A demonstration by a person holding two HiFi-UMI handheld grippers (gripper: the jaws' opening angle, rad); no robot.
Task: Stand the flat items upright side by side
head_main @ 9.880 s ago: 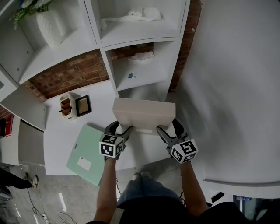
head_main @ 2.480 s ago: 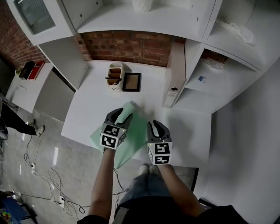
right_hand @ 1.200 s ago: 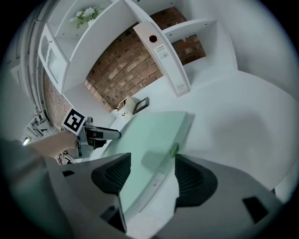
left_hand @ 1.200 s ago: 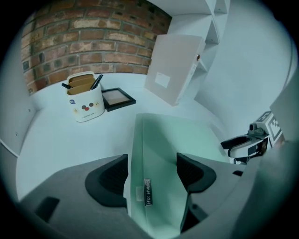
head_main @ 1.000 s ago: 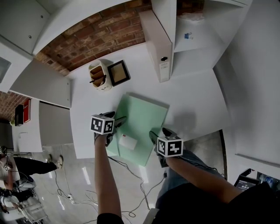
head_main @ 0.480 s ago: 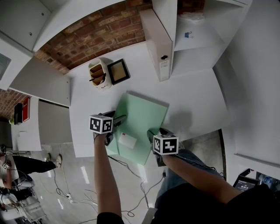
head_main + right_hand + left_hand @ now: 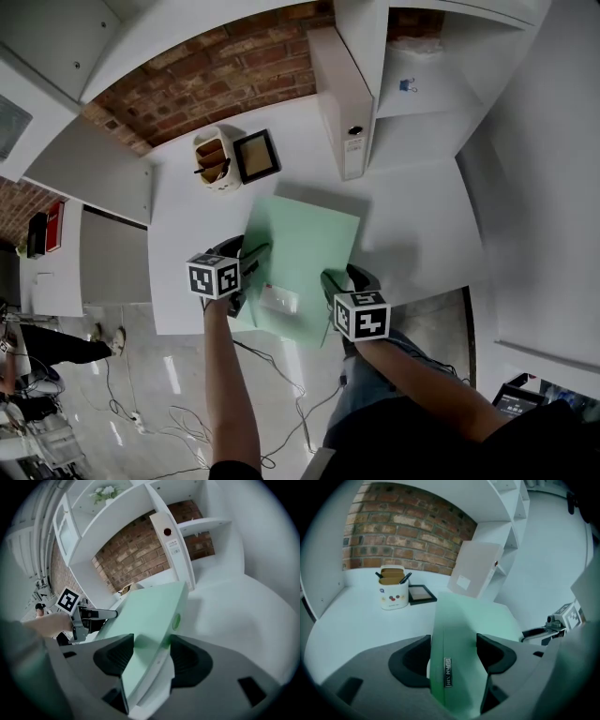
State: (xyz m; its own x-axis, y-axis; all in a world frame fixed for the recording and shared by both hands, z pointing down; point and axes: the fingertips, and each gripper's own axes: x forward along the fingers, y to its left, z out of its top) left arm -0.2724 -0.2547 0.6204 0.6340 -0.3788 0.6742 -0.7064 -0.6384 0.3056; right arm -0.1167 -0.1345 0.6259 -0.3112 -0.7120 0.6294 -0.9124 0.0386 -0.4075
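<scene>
I grip green binder's (image 7: 305, 244) near corners: left hand-held gripper (image 7: 454, 648), right hand-held gripper (image 7: 152, 651) (jaws just tightened); desk (image 7: 412, 216) bare rightward; label (image 7: 279, 299) unreadable.

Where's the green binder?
Head view, centre, over the desk's near edge: the green binder is gripped by the left gripper and the right gripper, whose jaws just closed further.

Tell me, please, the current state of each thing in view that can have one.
Green binder: closed, gripped at both side edges, not yet upright.
White binder: closed, standing upright beside the shelf unit.
Pen holder: upright, pens inside.
Picture frame: lying flat on the desk.
Left gripper: fingers shut on the green binder.
Right gripper: fingers have just been closing, now shut on the green binder.
</scene>
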